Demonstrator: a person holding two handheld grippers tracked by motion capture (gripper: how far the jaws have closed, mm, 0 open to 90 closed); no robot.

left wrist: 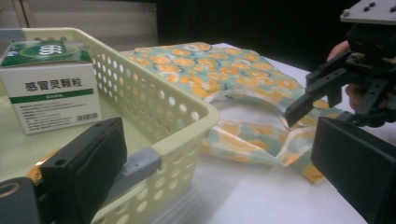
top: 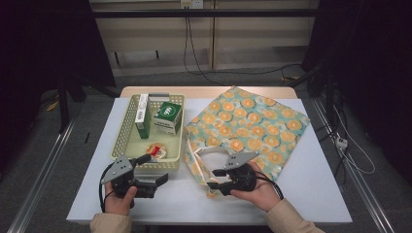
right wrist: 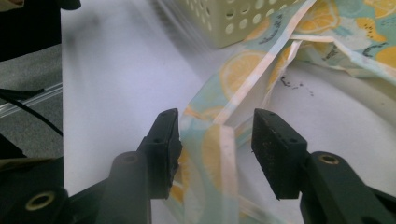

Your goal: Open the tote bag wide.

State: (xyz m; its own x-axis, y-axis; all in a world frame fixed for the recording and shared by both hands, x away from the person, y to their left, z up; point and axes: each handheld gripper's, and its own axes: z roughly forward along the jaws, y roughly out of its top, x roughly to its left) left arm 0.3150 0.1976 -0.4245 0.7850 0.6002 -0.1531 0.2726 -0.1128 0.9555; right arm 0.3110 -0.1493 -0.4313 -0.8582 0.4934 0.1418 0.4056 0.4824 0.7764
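A fabric bag (top: 248, 121) printed with orange slices lies flat on the white table, its handle loops towards me. My right gripper (top: 213, 178) points left at the bag's near corner. In the right gripper view it (right wrist: 217, 130) stands open around a handle strap (right wrist: 219, 154); the strap brushes the left pad, with a gap at the right pad. My left gripper (top: 154, 169) is open at the front right corner of a pale yellow perforated basket (top: 127, 126). In the left gripper view one jaw is over the basket (left wrist: 154, 107) and the other outside it.
The basket holds a green-and-white medicine box (top: 168, 116), a tall narrow box (top: 142, 115) and a small round red-orange packet (top: 157, 150). Bare white table lies in front of the basket and right of the bag. The table's front edge is close to my hands.
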